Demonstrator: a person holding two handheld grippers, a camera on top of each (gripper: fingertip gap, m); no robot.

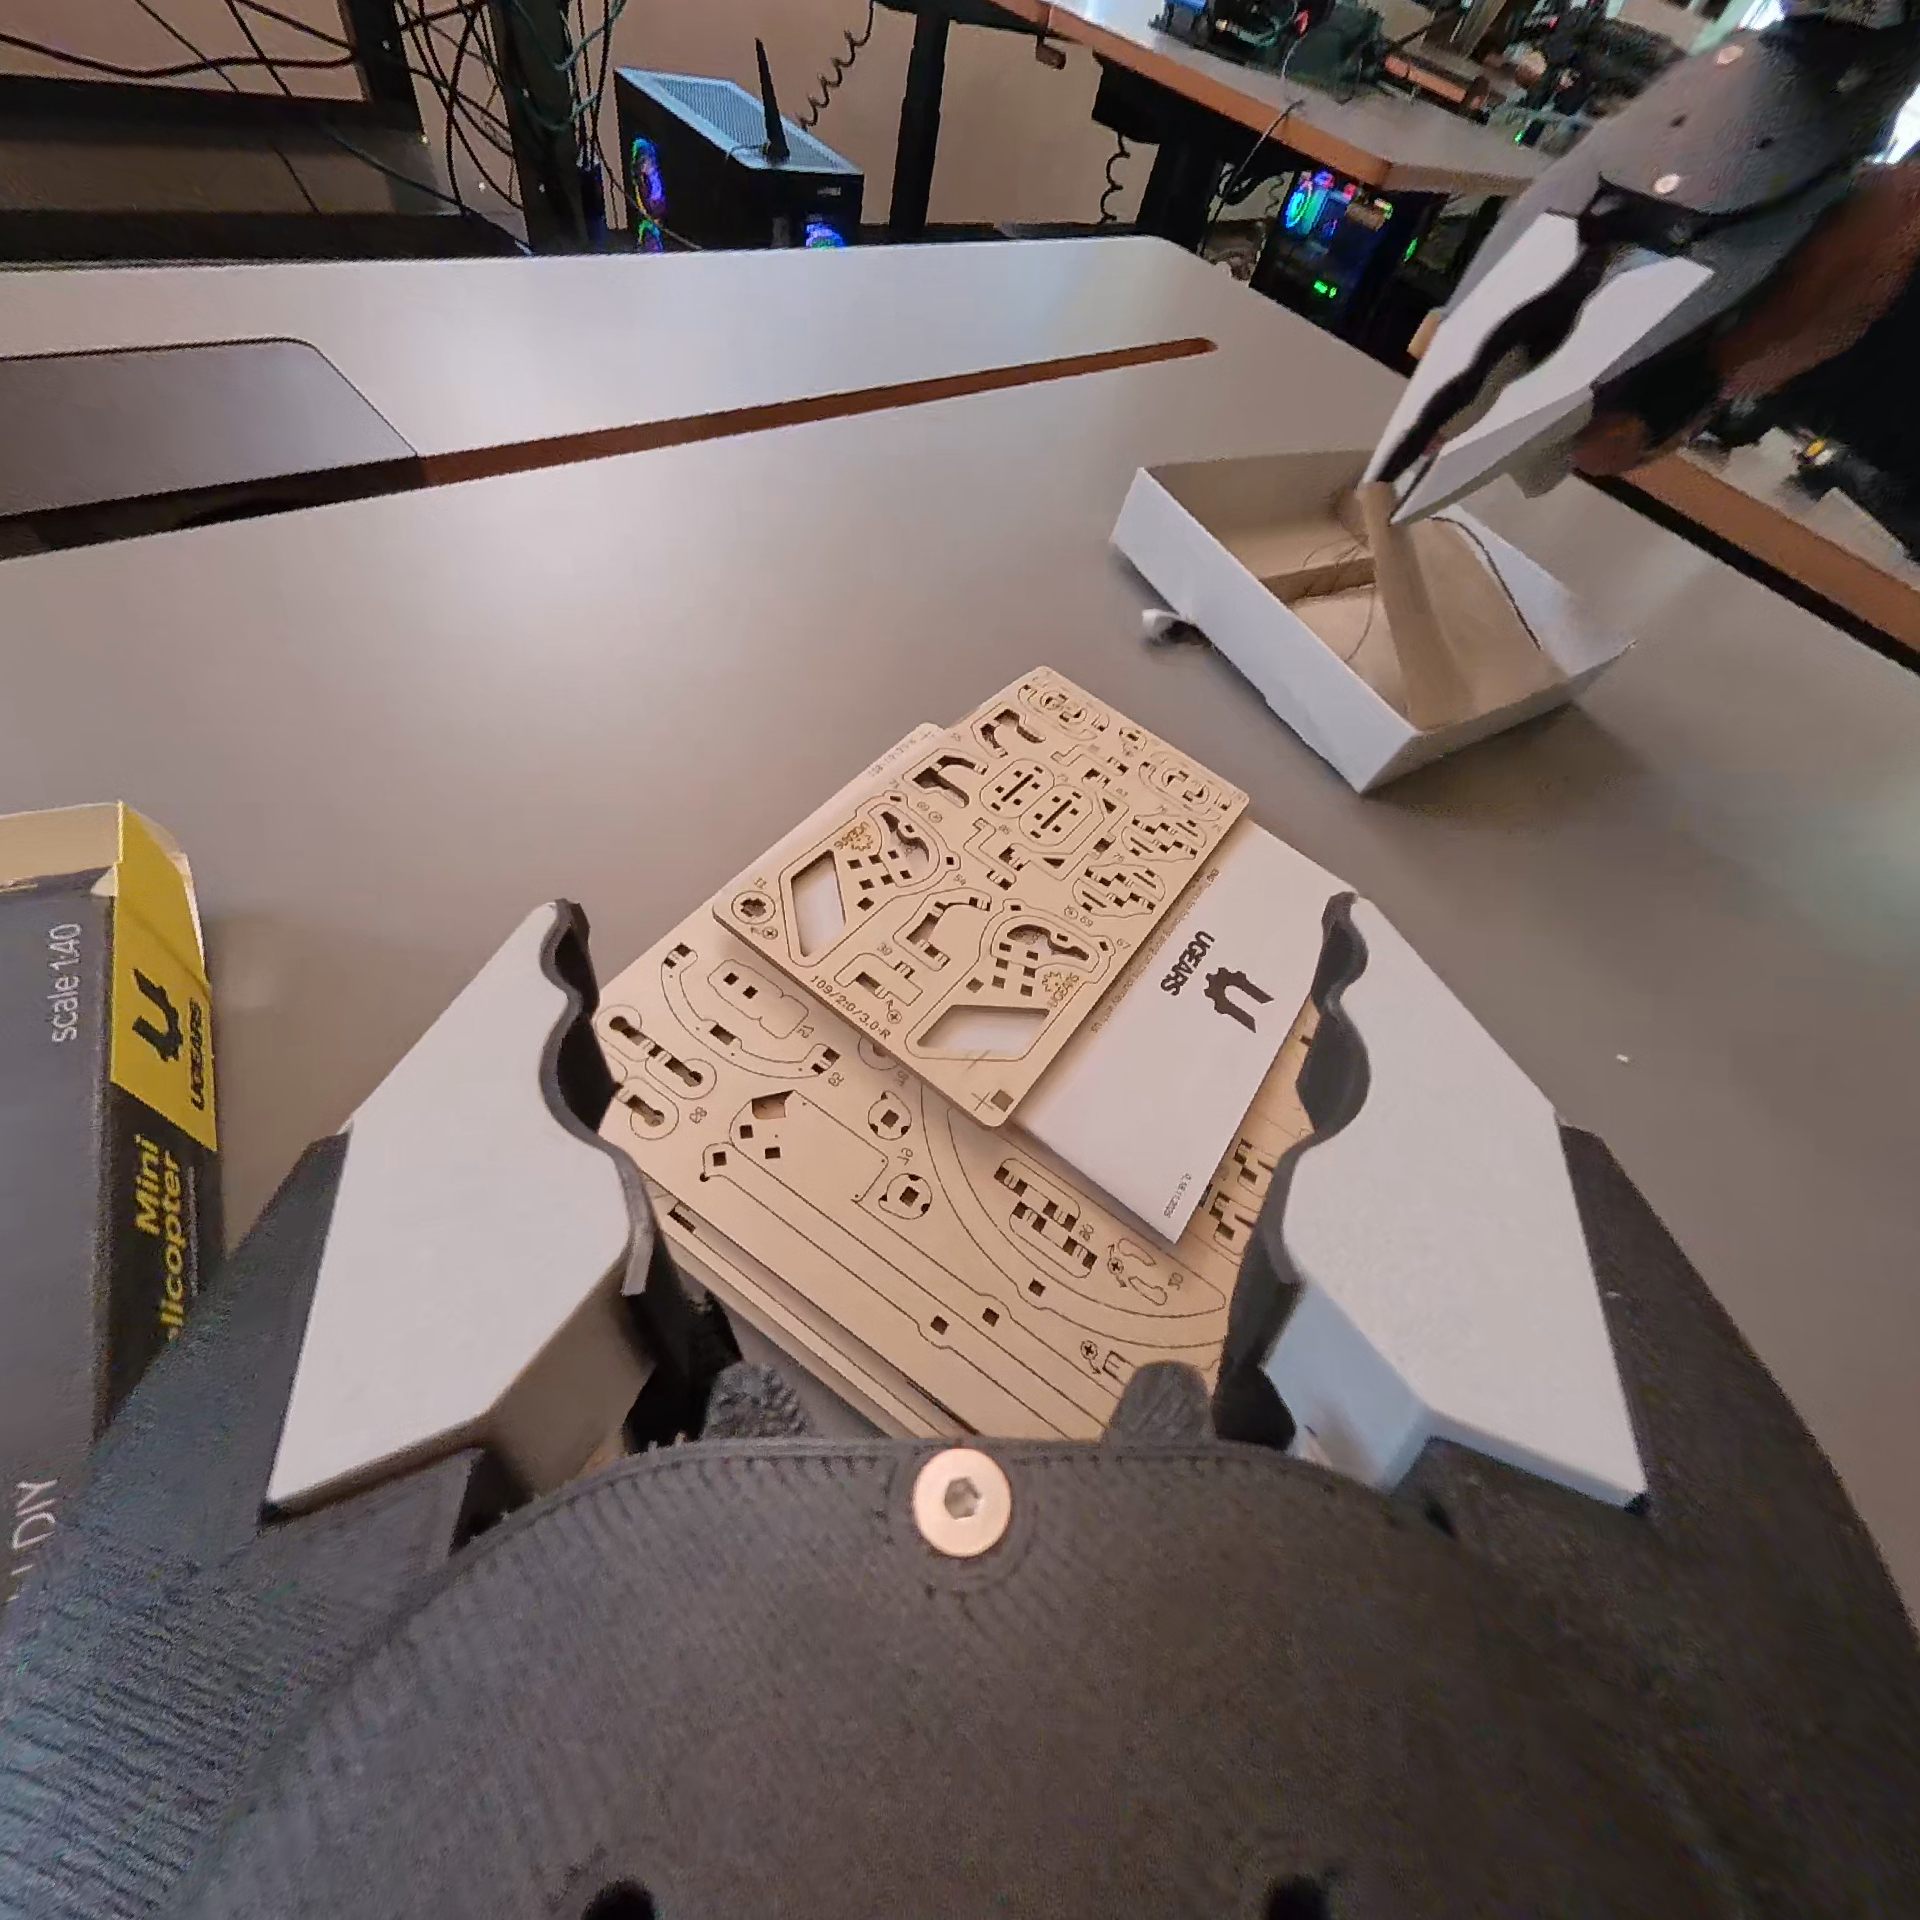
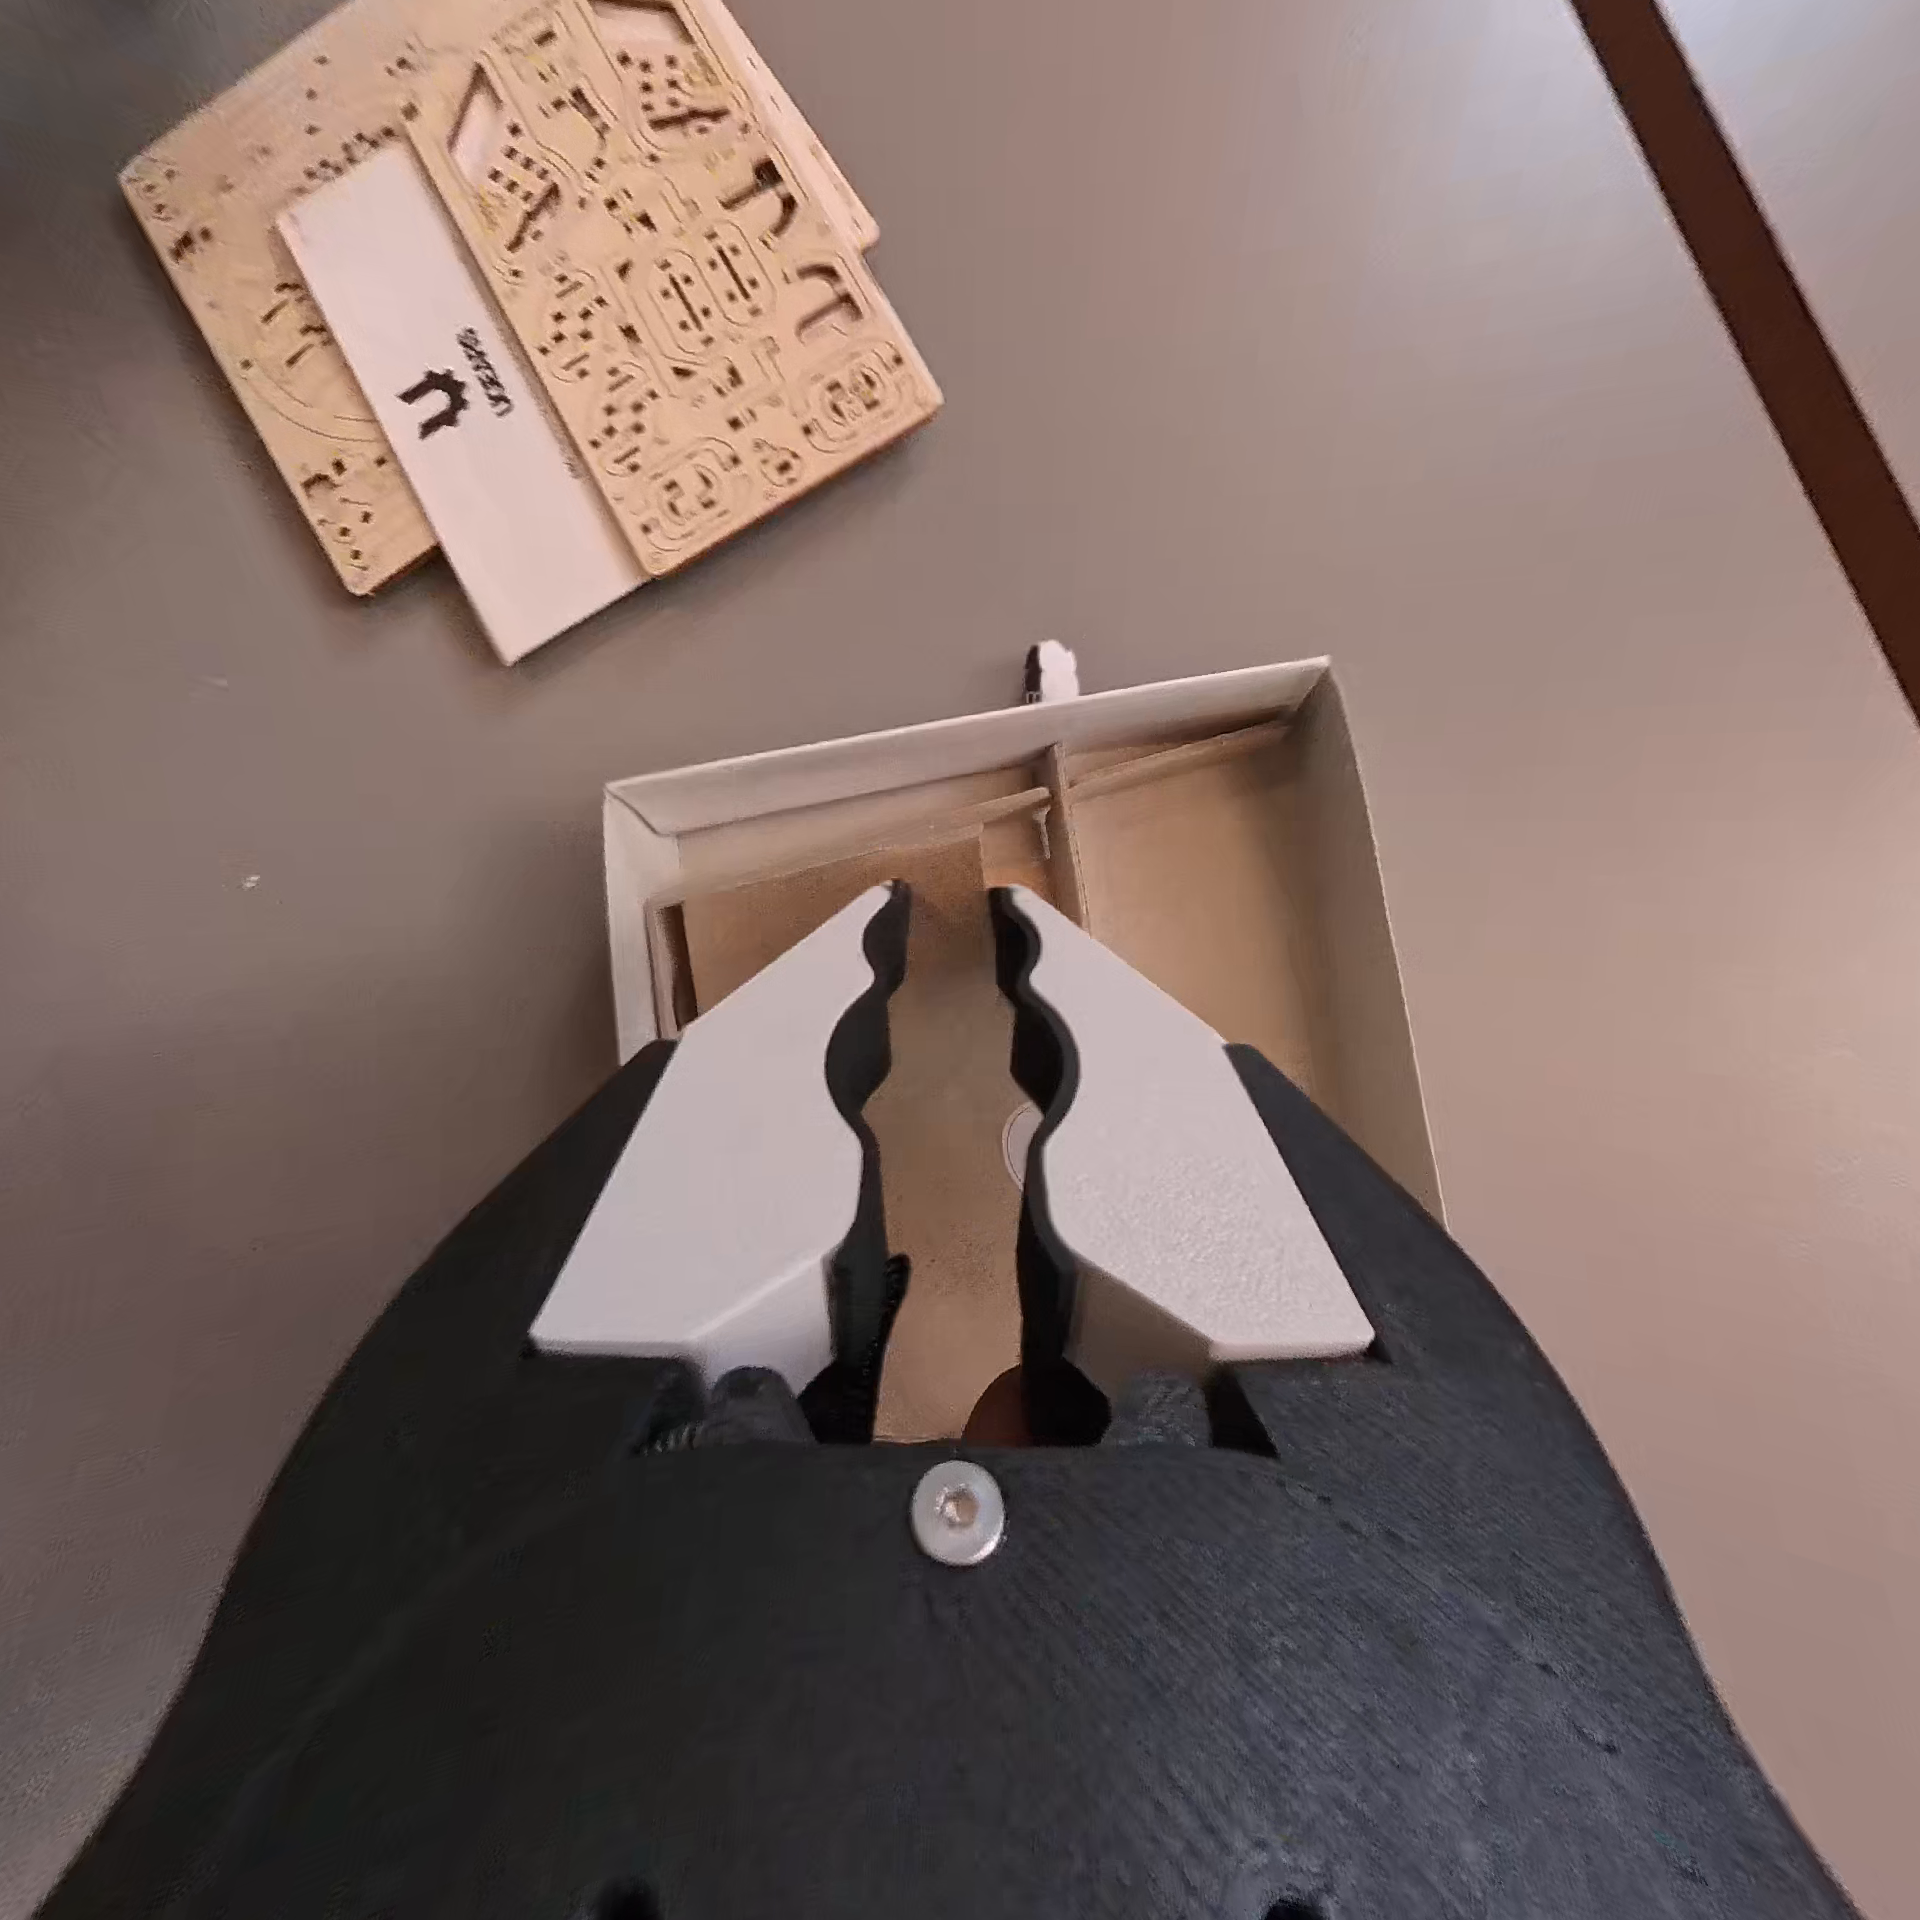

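Observation:
My left gripper (image 1: 954, 909) is open and empty, its jaws wide apart just above a stack of laser-cut wooden sheets (image 1: 883, 1195). A smaller wooden sheet (image 1: 987, 894) and a white card (image 1: 1184, 1039) lie on top of the stack. My right gripper (image 2: 948, 891) is shut on a brown cardboard insert (image 2: 940, 1143) and holds it upright inside an open white box tray (image 2: 935, 748). The left wrist view shows that gripper (image 1: 1392, 494) at the upper right, with the insert (image 1: 1423, 613) hanging into the tray (image 1: 1247, 592). The right wrist view shows the sheets (image 2: 707, 343) and the card (image 2: 457, 405) at the upper left.
A black and yellow product box (image 1: 104, 1091) stands at the left, close to my left finger. A small white scrap (image 1: 1158, 623) lies beside the tray. The grey table has a long brown-edged slot (image 1: 810, 410) and a dark flat panel (image 1: 177, 416) behind. Lit computers stand beyond the table. Tip to tip, the grippers are about 30 cm apart. Measured from the fingertips, the card (image 2: 457, 405) is 9 cm or so from the left gripper and 20 cm from the right.

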